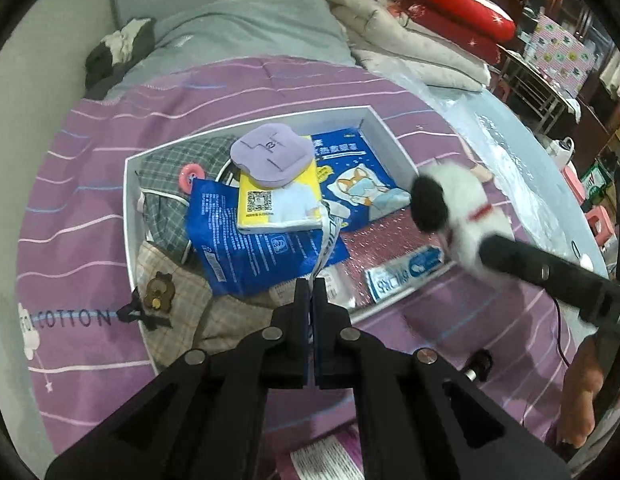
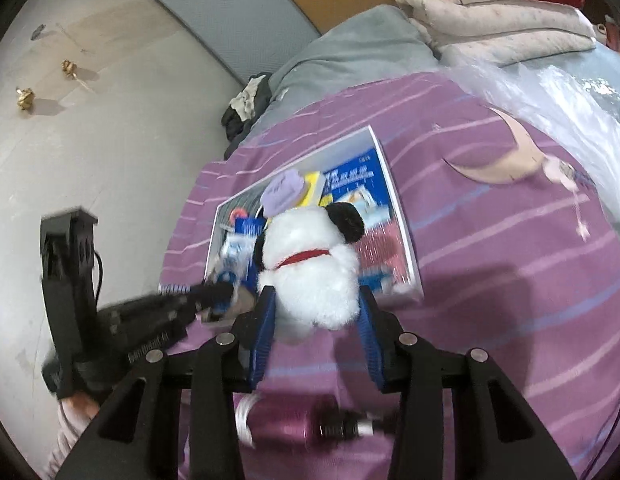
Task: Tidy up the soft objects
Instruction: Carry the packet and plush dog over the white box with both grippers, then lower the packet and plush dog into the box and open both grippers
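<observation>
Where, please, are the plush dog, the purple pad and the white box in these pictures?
plush dog (image 2: 310, 276): right wrist view, on its white body below the red collar.
purple pad (image 1: 272, 154): left wrist view, on the middle of its top face.
white box (image 1: 128, 200): left wrist view, on its left wall.

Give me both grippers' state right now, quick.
Left gripper: shut on a thin white strap.
Right gripper: shut on the white plush dog.

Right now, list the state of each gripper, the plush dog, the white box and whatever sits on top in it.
left gripper: shut, pinching a strap
strap: runs up from the box contents
right gripper: shut on the plush dog
plush dog: held up above the box's near edge
white box: open, crowded
purple pad: topmost, on the yellow packet
</observation>
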